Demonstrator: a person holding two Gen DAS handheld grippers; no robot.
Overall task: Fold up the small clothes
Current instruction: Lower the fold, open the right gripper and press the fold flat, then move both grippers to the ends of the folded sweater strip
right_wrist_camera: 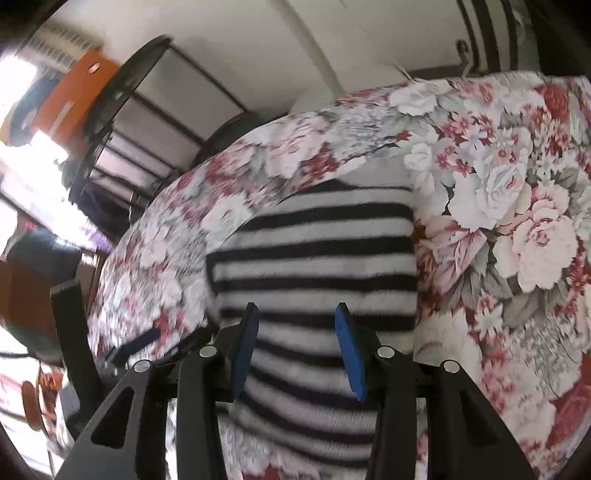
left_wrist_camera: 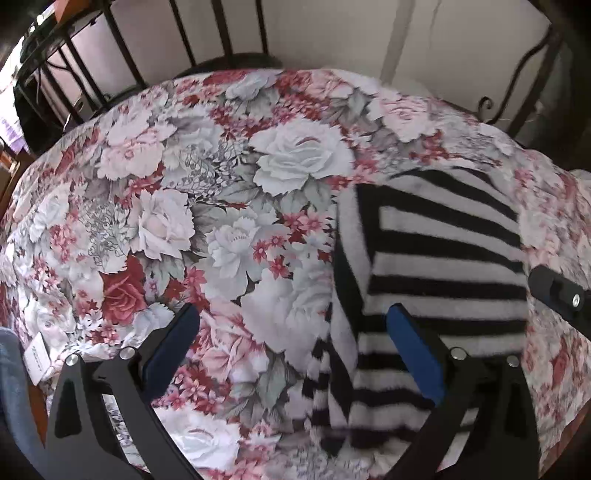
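A black-and-white striped garment (left_wrist_camera: 443,258) lies partly folded on a table covered with a floral cloth (left_wrist_camera: 221,192). My left gripper (left_wrist_camera: 295,317) is wide open above the garment's left edge, its right finger over the stripes, holding nothing. The garment fills the middle of the right wrist view (right_wrist_camera: 317,258). My right gripper (right_wrist_camera: 297,317) is open just above the stripes, its blue pads apart with nothing between them. Part of the right gripper shows at the right edge of the left wrist view (left_wrist_camera: 561,295). Part of the left gripper shows at the left of the right wrist view (right_wrist_camera: 136,345).
Black metal chair backs (left_wrist_camera: 221,33) stand behind the table's far edge against a pale wall. A small white card (left_wrist_camera: 37,356) lies at the cloth's left edge. An orange box (right_wrist_camera: 74,99) sits on a dark shelf at the left.
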